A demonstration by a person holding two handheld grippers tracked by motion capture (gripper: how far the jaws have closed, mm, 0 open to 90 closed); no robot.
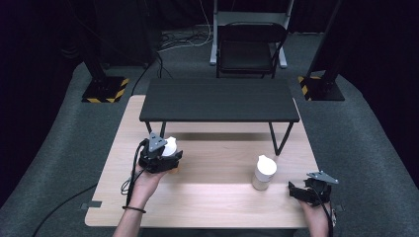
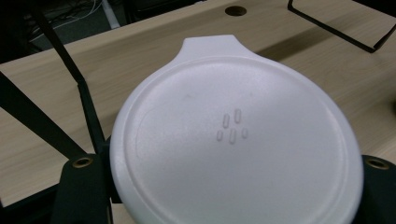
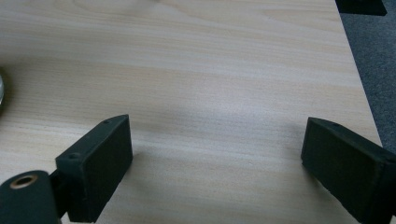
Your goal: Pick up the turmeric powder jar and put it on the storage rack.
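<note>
The left gripper (image 1: 165,160) squeezes a white-lidded tub (image 2: 236,140) just above the table (image 1: 217,197). If the smooth tub slips, it drops and may spill. The right gripper (image 1: 307,190) rests open, empty.

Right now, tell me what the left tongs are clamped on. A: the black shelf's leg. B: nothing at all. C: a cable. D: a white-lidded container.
D: in the left gripper view the white lid sits between the two black jaws, and the high view shows the left tongs closed on a white-lidded container.
</note>
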